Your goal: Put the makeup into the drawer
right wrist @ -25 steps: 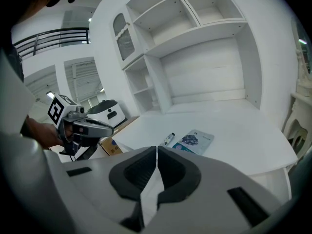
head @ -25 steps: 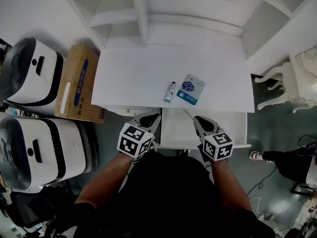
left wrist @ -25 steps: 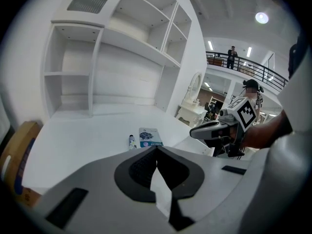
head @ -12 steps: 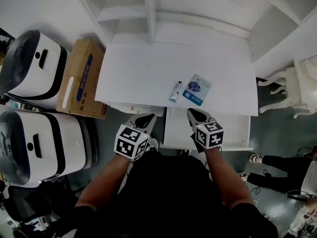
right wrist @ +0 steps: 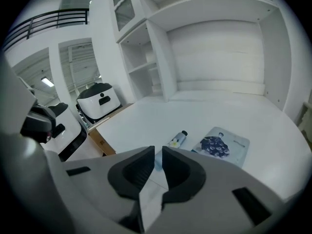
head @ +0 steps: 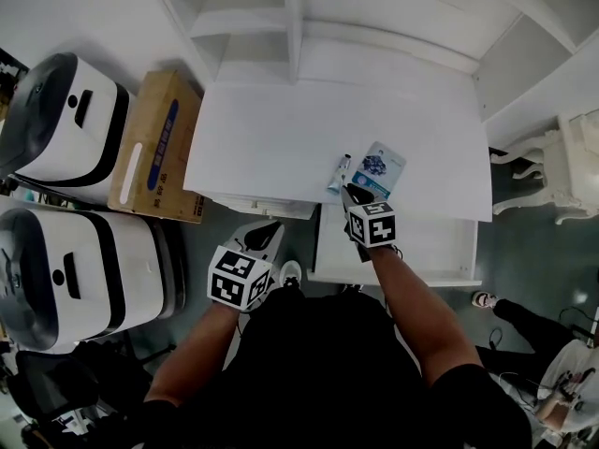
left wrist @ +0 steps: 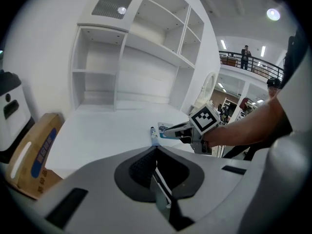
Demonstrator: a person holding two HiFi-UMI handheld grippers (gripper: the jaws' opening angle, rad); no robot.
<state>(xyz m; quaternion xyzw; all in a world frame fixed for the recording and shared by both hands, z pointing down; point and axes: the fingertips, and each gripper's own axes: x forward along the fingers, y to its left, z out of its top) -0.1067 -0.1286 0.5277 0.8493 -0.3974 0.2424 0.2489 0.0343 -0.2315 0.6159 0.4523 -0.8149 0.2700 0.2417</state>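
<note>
Head view looks down on a white desk (head: 281, 129), where a small pale-blue makeup tube with a black cap (head: 337, 172) and a flat white sachet printed in dark blue (head: 379, 170) lie just beside each other near the front edge. Below that edge, to the right, the white drawer (head: 430, 246) stands pulled out. The right hand-held gripper (head: 348, 193) points at the tube's near end, its tips close to the tube but not touching it. In the right gripper view its jaws are only a narrow slit apart, having just been opening, with nothing between them. The left hand-held gripper (head: 267, 232) hangs off the desk's front, its jaws pressed together on nothing.

That slit looks too narrow for the tube. If the tips go in before widening, they would probably shove the round tube, which could roll against the sachet or off the front edge past the drawer. A pinch at the thin tail end might also let the tube slip out over the gap
</note>
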